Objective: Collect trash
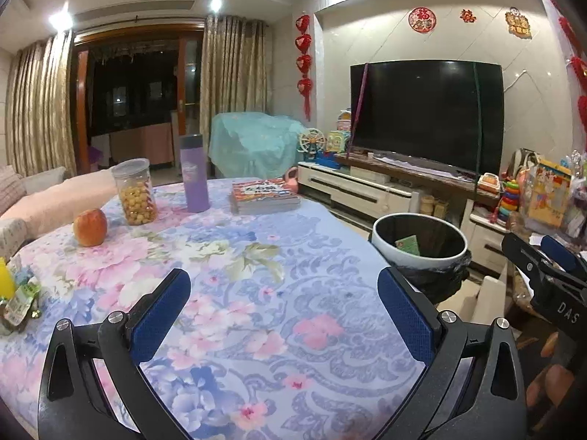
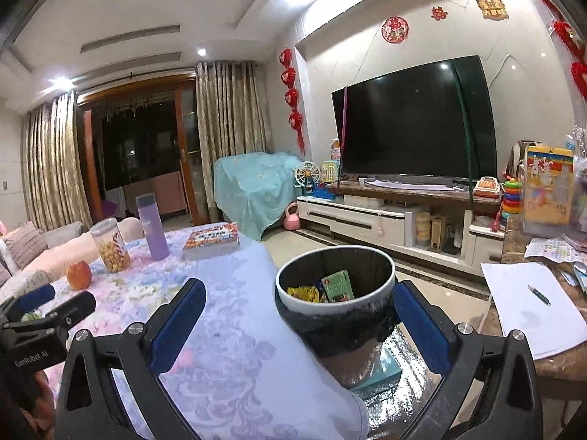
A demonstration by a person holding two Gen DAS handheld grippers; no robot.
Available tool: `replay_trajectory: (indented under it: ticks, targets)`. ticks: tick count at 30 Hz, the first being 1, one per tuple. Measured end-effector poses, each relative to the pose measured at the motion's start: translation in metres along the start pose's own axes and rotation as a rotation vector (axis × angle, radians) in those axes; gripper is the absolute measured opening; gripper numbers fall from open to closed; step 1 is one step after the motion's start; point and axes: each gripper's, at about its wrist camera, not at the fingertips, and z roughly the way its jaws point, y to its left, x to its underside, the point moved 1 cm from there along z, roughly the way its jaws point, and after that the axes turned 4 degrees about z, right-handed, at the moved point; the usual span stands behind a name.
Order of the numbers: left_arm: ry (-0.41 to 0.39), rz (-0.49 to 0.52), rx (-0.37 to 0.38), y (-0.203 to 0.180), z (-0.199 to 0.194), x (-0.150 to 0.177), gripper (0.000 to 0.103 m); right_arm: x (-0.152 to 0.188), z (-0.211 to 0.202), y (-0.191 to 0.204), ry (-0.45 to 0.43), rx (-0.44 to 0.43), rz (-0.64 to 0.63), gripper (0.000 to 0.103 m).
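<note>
Left wrist view showed the left gripper point(image 1: 284, 313) poised over the floral tabletop point(image 1: 256, 275), its blue fingers point(image 1: 161, 315) spread wide with nothing between them, apparently freed up for the next pickup. Crumpled wrappers point(image 1: 20, 300) lay at the tabletop's left edge, well apart from both grippers, and looked to be the trash left to collect. An apple point(image 1: 90, 227), a snack jar point(image 1: 135, 192), a purple bottle point(image 1: 195, 173) and a stack of books point(image 1: 264, 196) stood farther back, seemingly belongings rather than rubbish.

Right wrist view framed the right gripper point(image 2: 299, 321), its fingers likewise wide apart and empty, aimed toward the bin point(image 2: 335, 293) that sat just off the tabletop's corner, likely placed there for an easy reach. A green packet point(image 2: 338, 286) and yellow wrappers point(image 2: 306, 293) lay inside its black liner, suggesting the job was partly done.
</note>
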Motion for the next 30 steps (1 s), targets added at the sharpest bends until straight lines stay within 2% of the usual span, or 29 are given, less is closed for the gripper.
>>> replay_trajectory:
  ticks: [8,30]
  targets:
    - [-0.019,0.003,-0.024,0.000,-0.016,0.004,0.103,0.009,-0.006,0.004,0.019,0.002,-0.010,0.103]
    - [-0.028,0.017,-0.053,-0.002,-0.018,0.008,0.103,0.013,-0.006,0.004,0.042,-0.021,0.002,0.103]
